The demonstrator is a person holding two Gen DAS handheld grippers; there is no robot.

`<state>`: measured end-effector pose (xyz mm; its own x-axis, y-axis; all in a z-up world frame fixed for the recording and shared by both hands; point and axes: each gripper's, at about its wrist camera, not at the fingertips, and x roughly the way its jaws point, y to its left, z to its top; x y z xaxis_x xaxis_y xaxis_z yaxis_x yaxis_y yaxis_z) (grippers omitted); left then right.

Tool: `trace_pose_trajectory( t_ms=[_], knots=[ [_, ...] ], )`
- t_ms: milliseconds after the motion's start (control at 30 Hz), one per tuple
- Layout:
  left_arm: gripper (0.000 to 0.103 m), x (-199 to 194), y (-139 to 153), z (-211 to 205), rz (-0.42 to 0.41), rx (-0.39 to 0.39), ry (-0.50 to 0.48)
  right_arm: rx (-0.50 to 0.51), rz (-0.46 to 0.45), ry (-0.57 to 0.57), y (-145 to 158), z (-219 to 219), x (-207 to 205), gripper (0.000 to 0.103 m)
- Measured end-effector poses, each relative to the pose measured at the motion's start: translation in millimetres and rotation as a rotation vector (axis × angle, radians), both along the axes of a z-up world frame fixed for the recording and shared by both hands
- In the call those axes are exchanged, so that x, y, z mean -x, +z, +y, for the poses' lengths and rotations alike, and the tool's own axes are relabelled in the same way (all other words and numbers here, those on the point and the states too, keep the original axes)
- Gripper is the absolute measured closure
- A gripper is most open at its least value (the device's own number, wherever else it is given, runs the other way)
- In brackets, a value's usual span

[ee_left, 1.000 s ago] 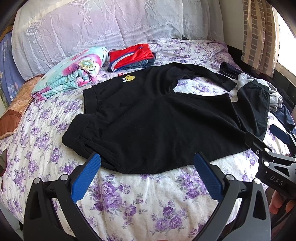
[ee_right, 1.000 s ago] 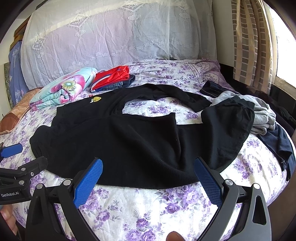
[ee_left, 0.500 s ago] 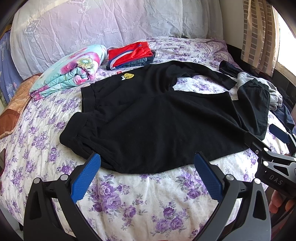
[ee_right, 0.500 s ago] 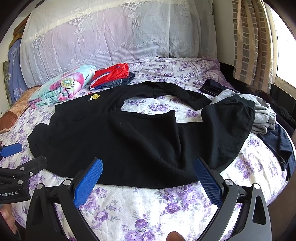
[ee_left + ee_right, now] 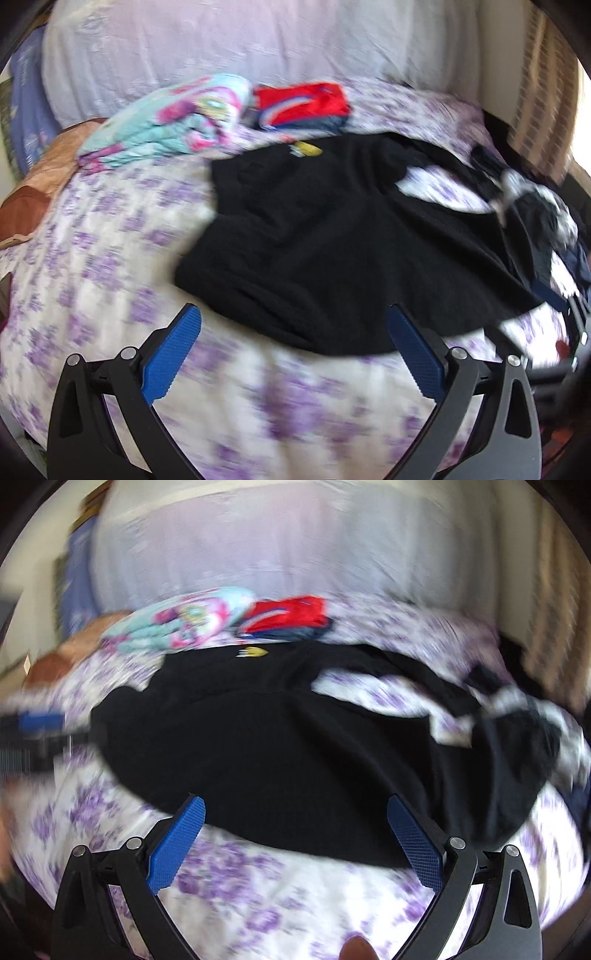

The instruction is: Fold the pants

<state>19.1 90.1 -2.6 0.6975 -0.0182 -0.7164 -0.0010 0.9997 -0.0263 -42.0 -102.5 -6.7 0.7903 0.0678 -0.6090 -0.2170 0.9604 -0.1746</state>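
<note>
Across the bed (image 5: pixel 110 229), pants (image 5: pixel 332 240) shifted right (blurred).

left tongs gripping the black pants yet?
No. In the left wrist view the left tongs stand wide open, blue pads apart and empty, at the near edge of the black pants.

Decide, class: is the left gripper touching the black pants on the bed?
Apart. In the left wrist view the left gripper has open jaws with flowered bedsheet between its blue pads and the black pants.
</note>
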Motion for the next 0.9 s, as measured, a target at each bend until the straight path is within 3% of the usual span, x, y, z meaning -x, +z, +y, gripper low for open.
trace_pose_trajectory(
  t_ms=[167,333,367,433,500,667,800,867,900],
  knots=[
    [0.004,-38,19,78,0.004,0.039,0.052,0.057,-0.016,0.219,-3,63,5,0.003],
    [0.005,-105,13,127,0.09,0.091,0.0,0.133,-0.006,0.398,-10,134,-2,0.004],
    [0.008,-117,9,131,0.108,0.109,-0.016,0.156,-0.008,0.42,-12,147,-4,0.005],
    [0.018,-142,2,136,0.147,0.133,-0.051,0.206,0.004,0.456,-19,174,-14,0.016],
    [0.025,-163,-6,131,0.181,0.148,-0.087,0.225,0.022,0.465,-25,188,-22,0.022],
    [0.026,-224,-32,122,0.25,0.124,-0.132,0.267,0.063,0.425,-38,212,-54,0.023],
    [0.026,-266,-54,126,0.312,0.18,-0.131,0.248,0.08,0.418,-39,214,-67,0.023],
    [0.026,-281,-63,127,0.333,0.205,-0.13,0.239,0.083,0.39,-40,210,-76,0.032],
    [0.026,-286,-67,126,0.333,0.212,-0.129,0.232,0.089,0.383,-41,208,-81,0.042]
  ],
)
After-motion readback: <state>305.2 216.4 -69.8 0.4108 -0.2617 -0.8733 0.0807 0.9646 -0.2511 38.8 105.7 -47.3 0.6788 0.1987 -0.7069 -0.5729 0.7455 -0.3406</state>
